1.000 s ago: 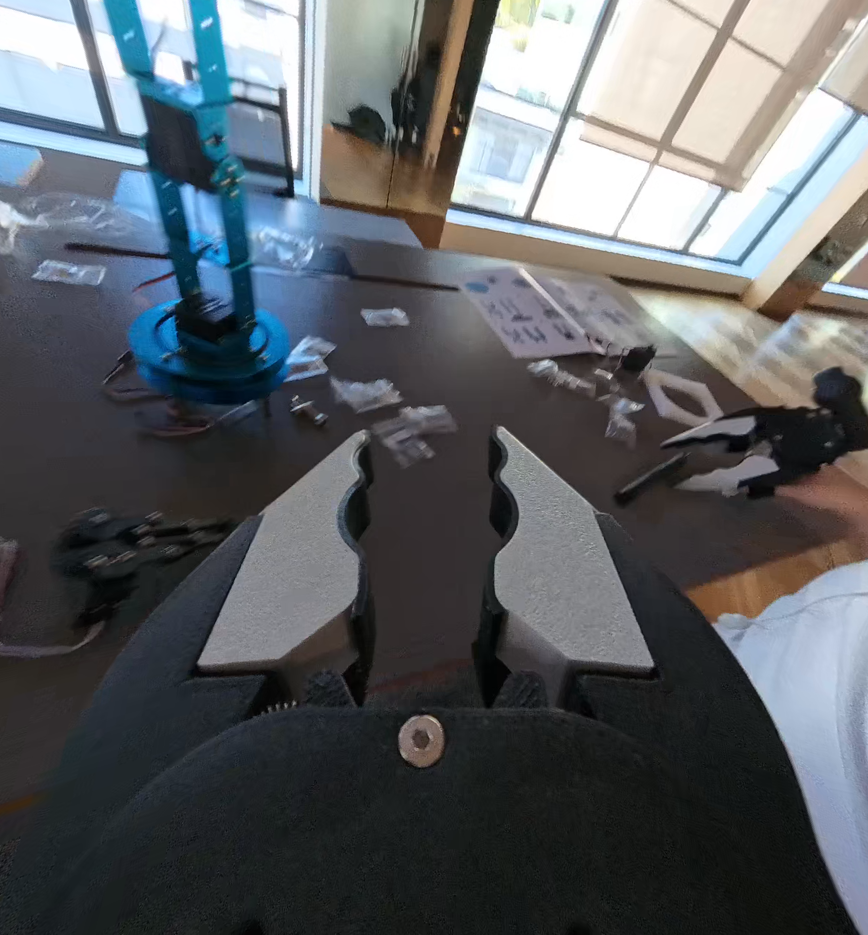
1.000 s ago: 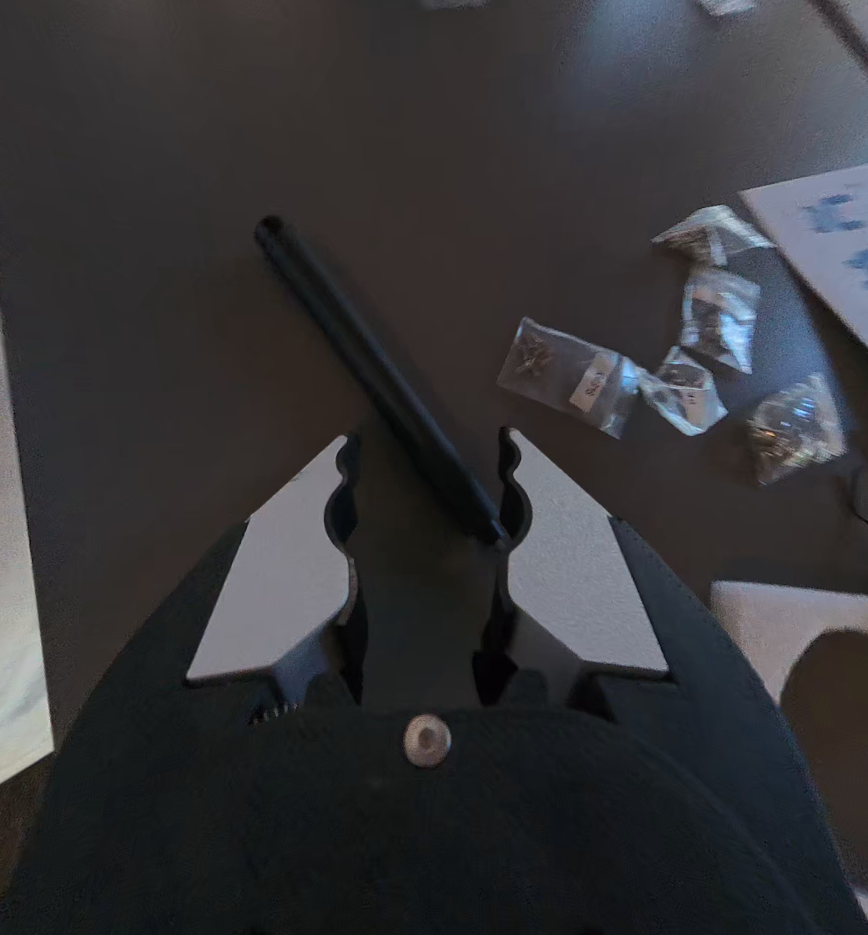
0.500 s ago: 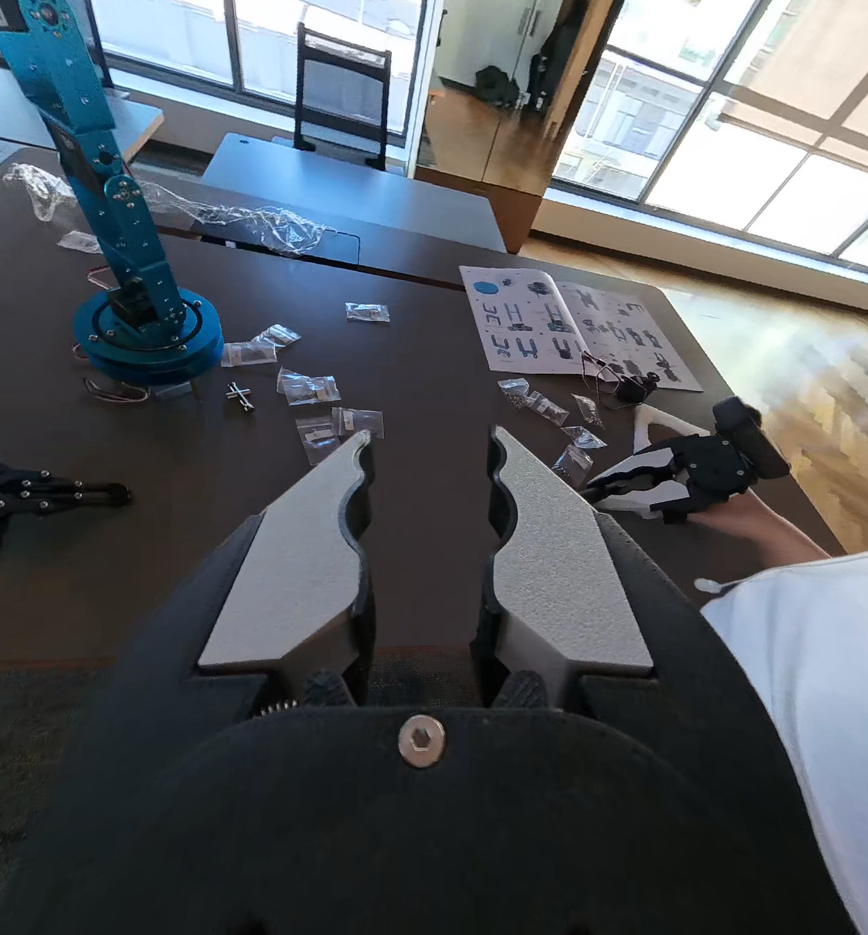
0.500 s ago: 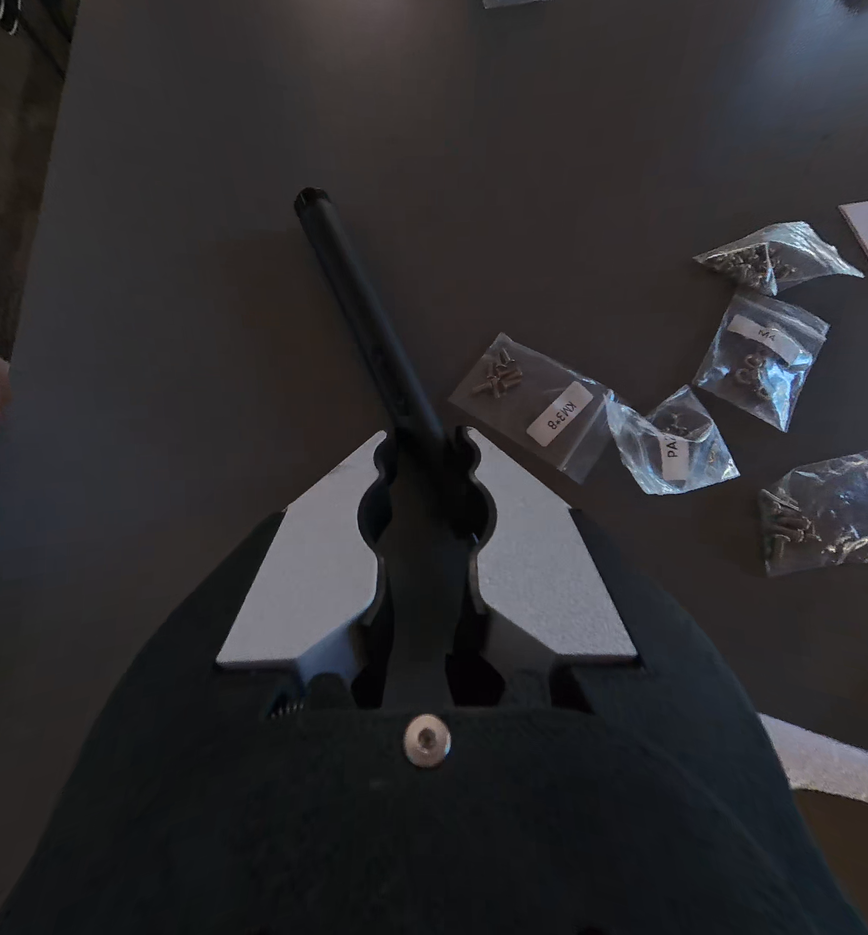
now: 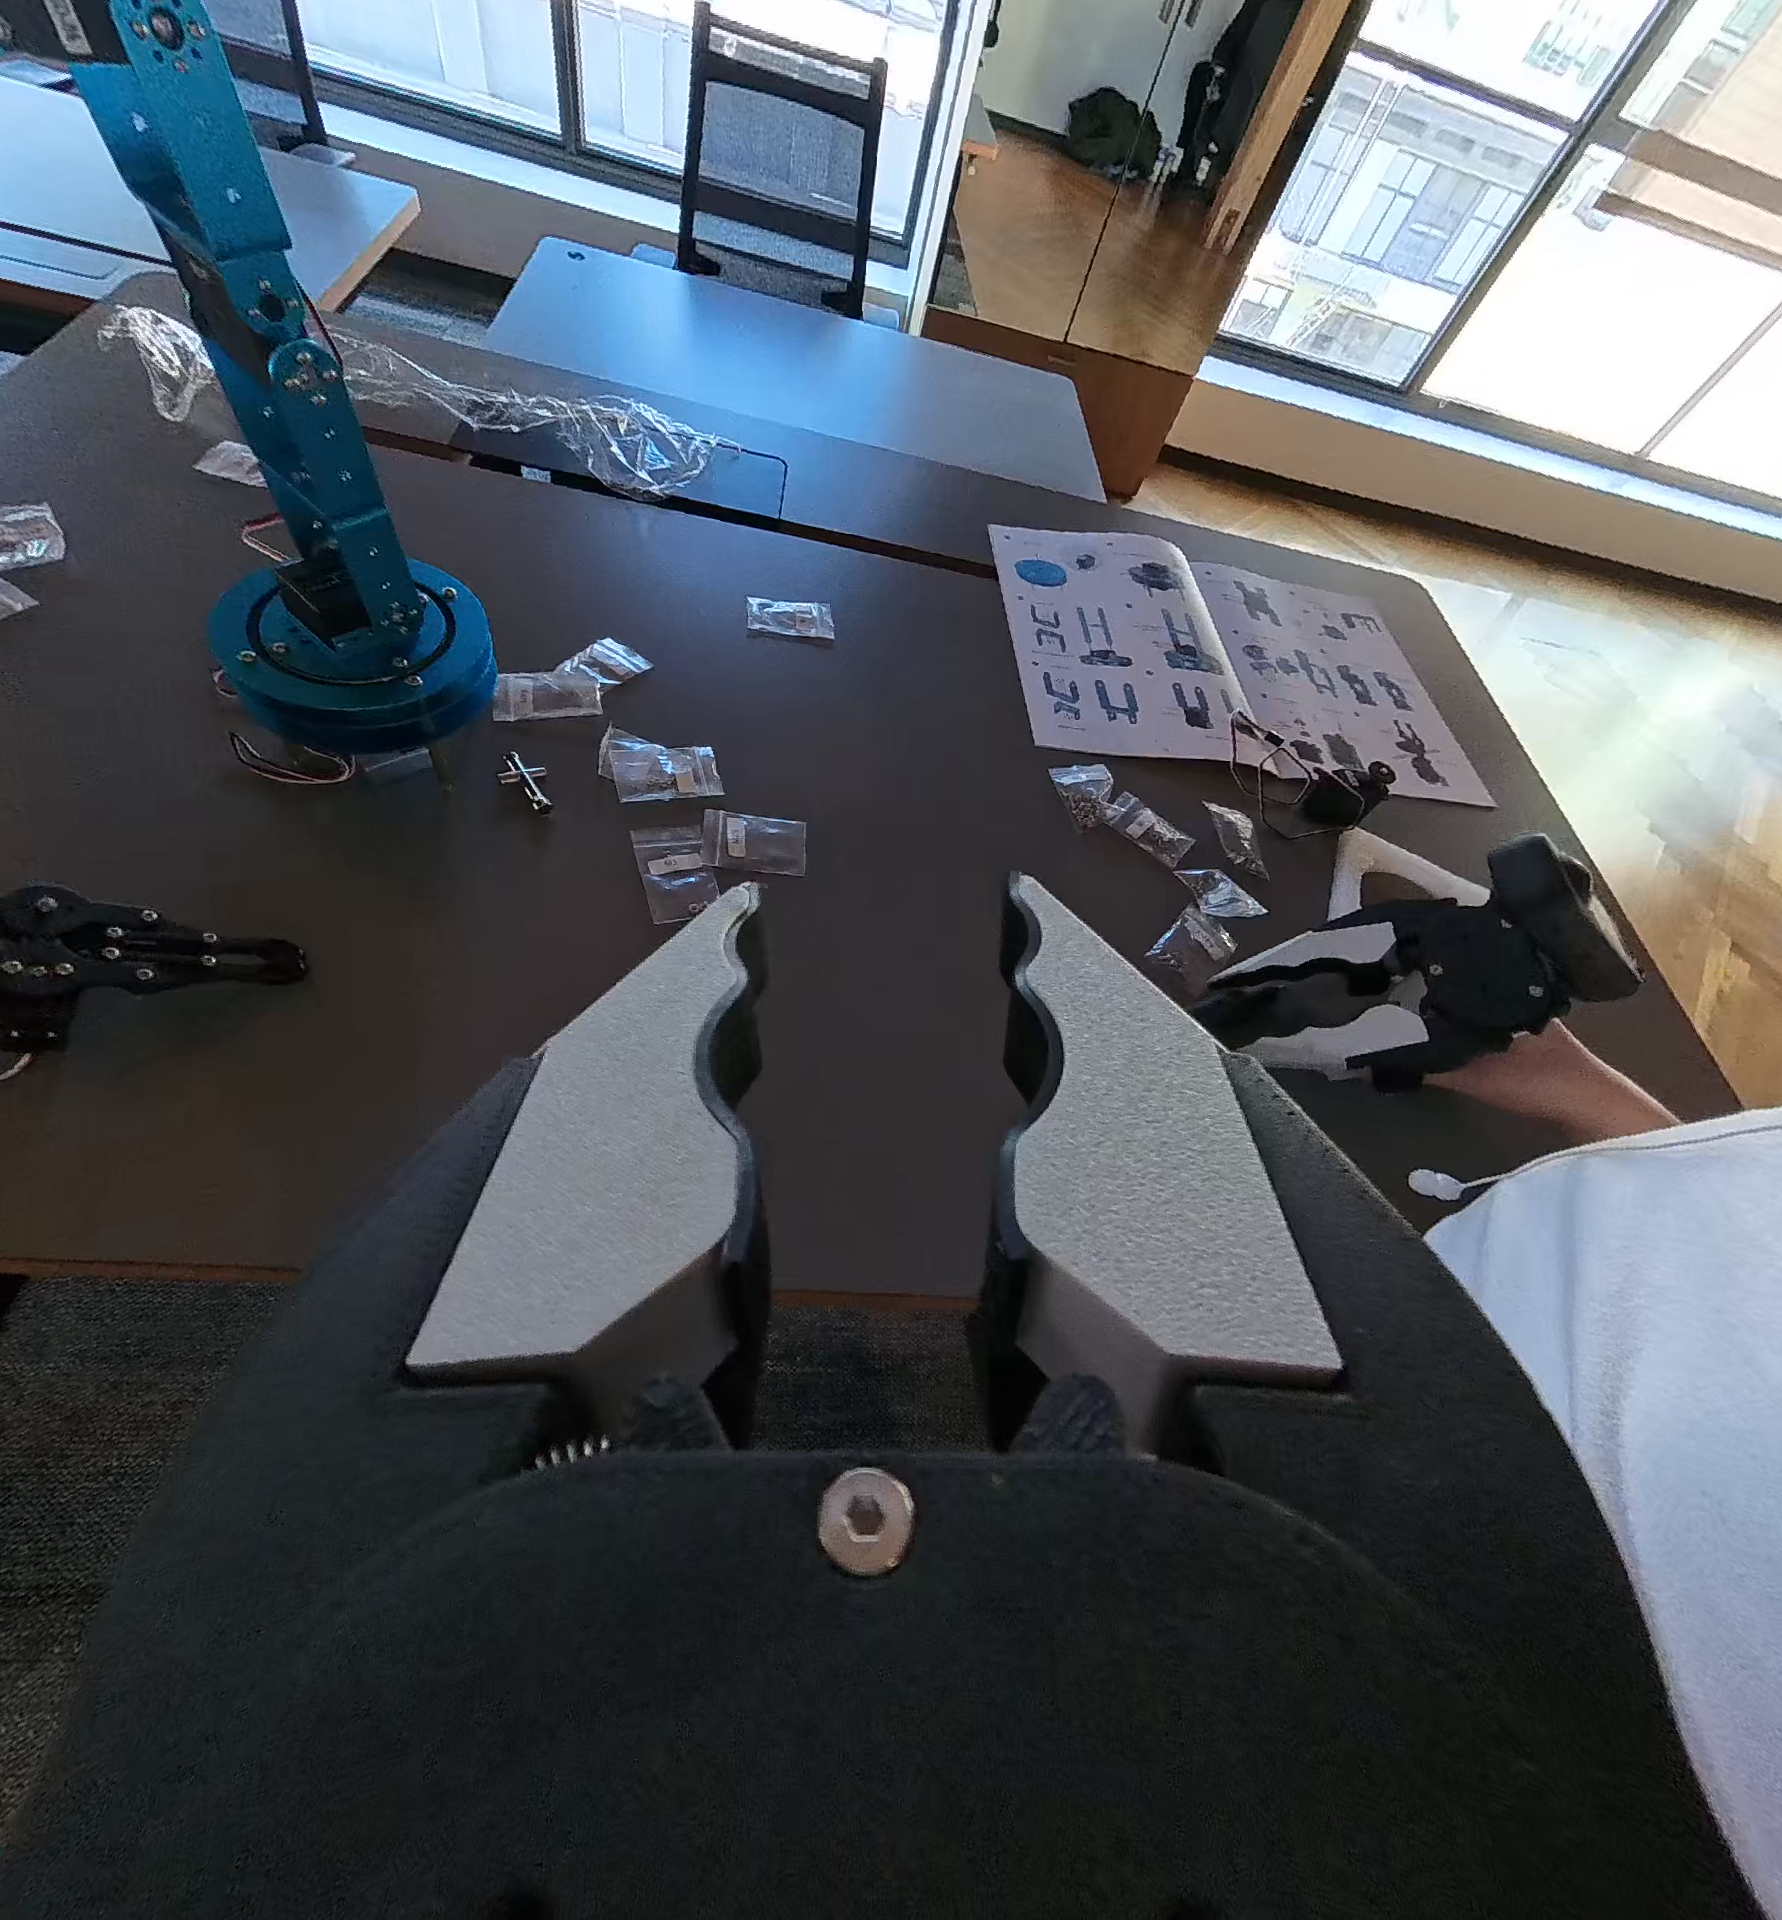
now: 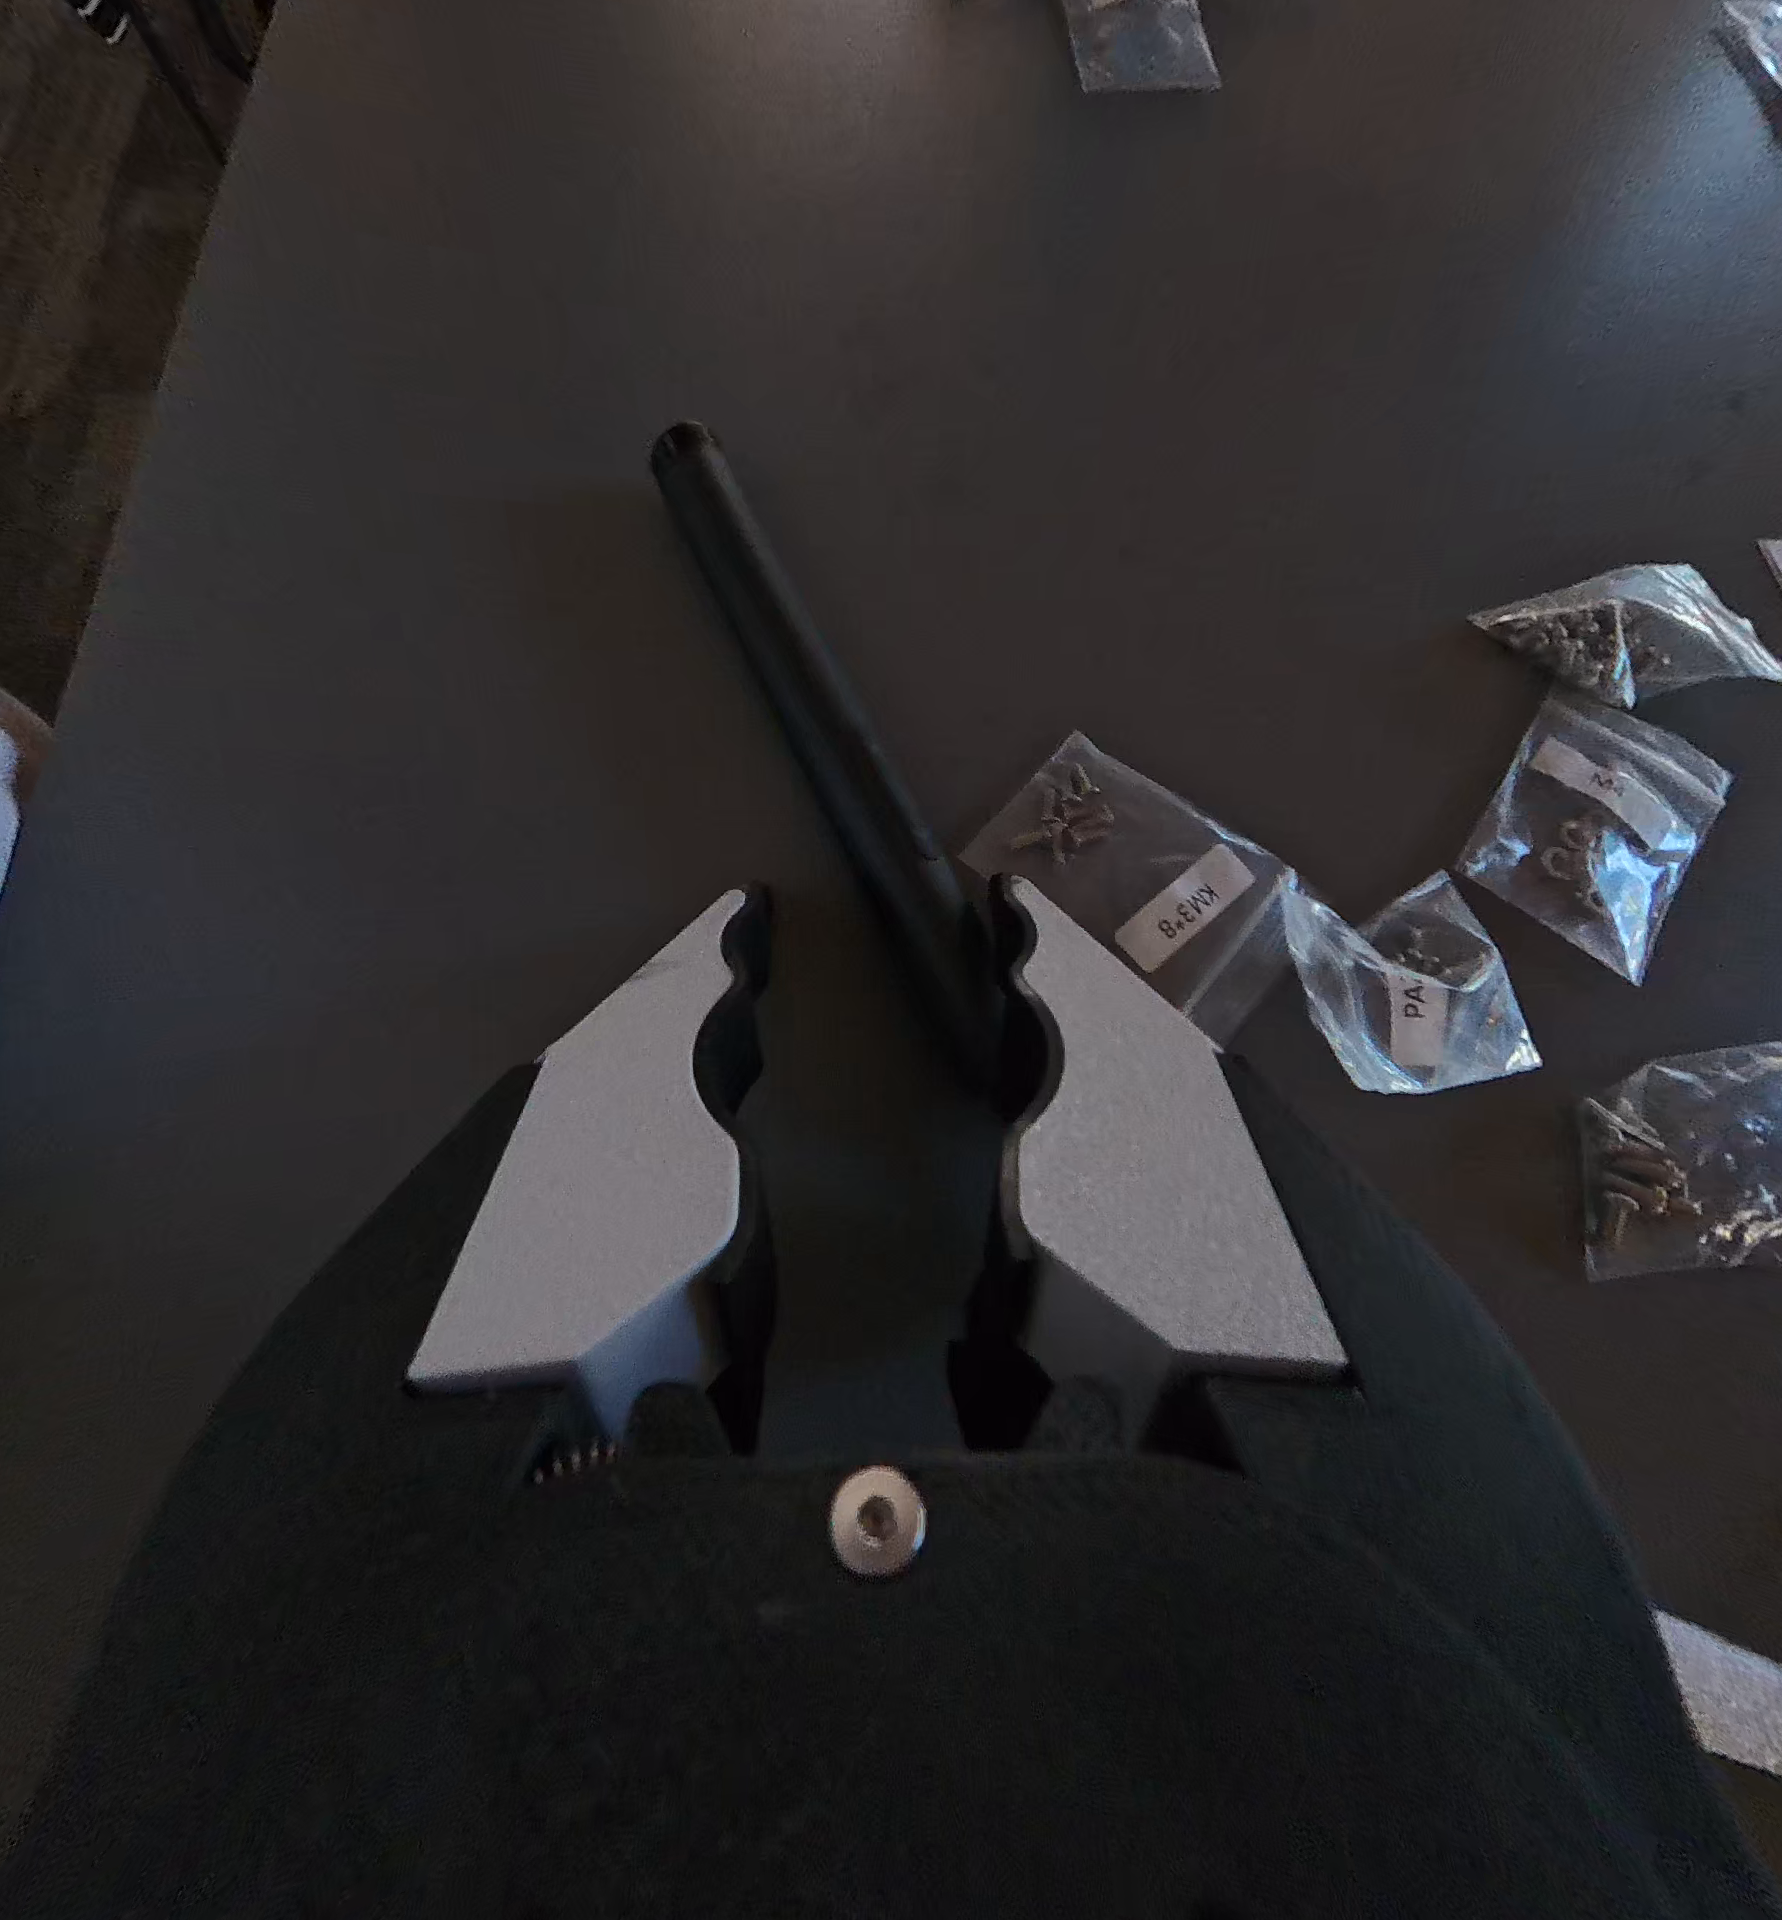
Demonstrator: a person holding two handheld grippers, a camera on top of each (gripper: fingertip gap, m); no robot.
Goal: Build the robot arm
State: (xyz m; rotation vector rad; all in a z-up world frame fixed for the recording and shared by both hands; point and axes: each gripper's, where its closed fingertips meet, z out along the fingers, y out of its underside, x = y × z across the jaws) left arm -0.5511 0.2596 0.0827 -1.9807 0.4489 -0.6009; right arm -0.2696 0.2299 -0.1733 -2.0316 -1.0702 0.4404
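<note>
My right gripper (image 6: 879,891) is open, low over the dark table (image 6: 1074,364). A black rod (image 6: 793,665) lies on the table, pointing away to the left. Its near end sits between my fingers, against the inner side of the right finger (image 6: 1105,1091). A clear bag of screws (image 6: 1126,873) lies just right of that finger. My left gripper (image 5: 882,894) is open and empty, held above the table's front edge. The right gripper also shows in the left wrist view (image 5: 1230,1013), down on the table at the right.
A blue robot arm on a round base (image 5: 347,644) stands at the left, with a black claw assembly (image 5: 108,951) nearer. Small screw bags (image 5: 658,769), a cross wrench (image 5: 525,779) and an open manual (image 5: 1219,655) lie about. A person's white sleeve (image 5: 1697,1351) is at the right. One gripper's finger ends stand about 40 cm off the other's.
The right gripper was shut on the black rod half a second ago and has opened; the rod lies on the table. The left gripper has drawn back a little.
</note>
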